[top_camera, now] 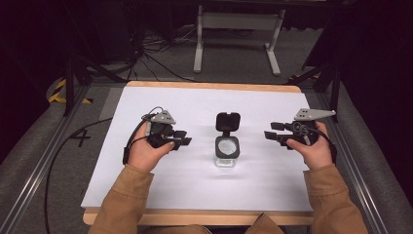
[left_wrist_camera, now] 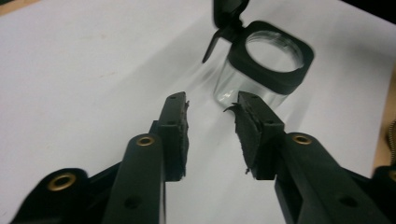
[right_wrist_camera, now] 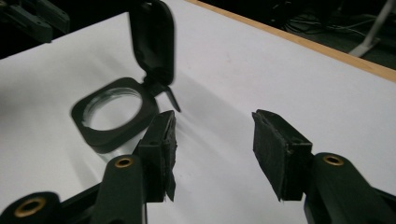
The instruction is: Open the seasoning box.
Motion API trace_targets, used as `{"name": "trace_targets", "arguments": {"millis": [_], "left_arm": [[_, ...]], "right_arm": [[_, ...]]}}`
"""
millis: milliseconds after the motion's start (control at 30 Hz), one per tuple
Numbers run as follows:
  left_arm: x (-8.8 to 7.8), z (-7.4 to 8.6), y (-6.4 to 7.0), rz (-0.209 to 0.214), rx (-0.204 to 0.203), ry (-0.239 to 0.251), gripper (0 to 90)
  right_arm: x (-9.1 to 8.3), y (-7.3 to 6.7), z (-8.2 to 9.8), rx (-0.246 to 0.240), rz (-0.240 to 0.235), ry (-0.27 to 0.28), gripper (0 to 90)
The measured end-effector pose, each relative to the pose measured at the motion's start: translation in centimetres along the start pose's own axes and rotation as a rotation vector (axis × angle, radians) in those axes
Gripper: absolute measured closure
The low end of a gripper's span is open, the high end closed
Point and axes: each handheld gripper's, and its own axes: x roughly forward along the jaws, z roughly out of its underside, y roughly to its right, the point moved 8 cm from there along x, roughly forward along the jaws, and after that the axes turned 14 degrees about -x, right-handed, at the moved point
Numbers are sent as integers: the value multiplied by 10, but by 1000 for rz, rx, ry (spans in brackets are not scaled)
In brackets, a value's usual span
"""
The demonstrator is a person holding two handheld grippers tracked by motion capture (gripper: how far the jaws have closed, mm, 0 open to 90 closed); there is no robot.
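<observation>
Clear jar [top_camera: 227, 152], lid [top_camera: 228, 121] hinged open: rigid, slick, likely fragile. Best gripped across black collar [left_wrist_camera: 275, 70], between empty parted left gripper [top_camera: 181, 141] and right gripper [top_camera: 271, 135].

A handwritten "4" stands on the grey floor mat [top_camera: 81, 138].

white table top [top_camera: 160, 102], wooden edge along far and near sides. clear jar [top_camera: 227, 155] with black square collar standing mid-table, hinged black lid [top_camera: 228, 121] flipped open, upright behind mouth. seems empty, glass blurred. beyond table: grey floor, white metal stand [top_camera: 238, 22], tangle of black cables [top_camera: 146, 46], yellow-black tape strip [top_camera: 58, 90] at left.
</observation>
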Motion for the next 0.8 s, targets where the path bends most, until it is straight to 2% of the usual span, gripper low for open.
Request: {"name": "trace_targets", "arguments": {"millis": [200,333,400,467,533,567,633,667,800], "left_arm": [[5,7,-29,-25,-12,12,546],[11,11,-45,-53,16,19,481],[15,15,-53,-71,13,11,458],[19,19,-60,-92,-19,-6,442],[20,24,-65,-106,-79,-41,432],[21,27,-69,-114,-106,-43,434],[22,29,-74,-130,-110,-49,432],[23,31,-75,-131,-125,-61,428],[26,35,-81,-136,-132,-68,412]], "right_arm": [[7,18,25,15,26,-66,448],[14,27,42,13,41,-105,433],[17,31,49,19,52,-122,421],[22,35,57,6,74,-144,409],[25,36,63,17,70,-156,399],[26,37,65,27,68,-160,398],[29,39,70,28,70,-179,396],[30,39,73,34,71,-184,391],[33,42,83,52,76,-214,391]]}}
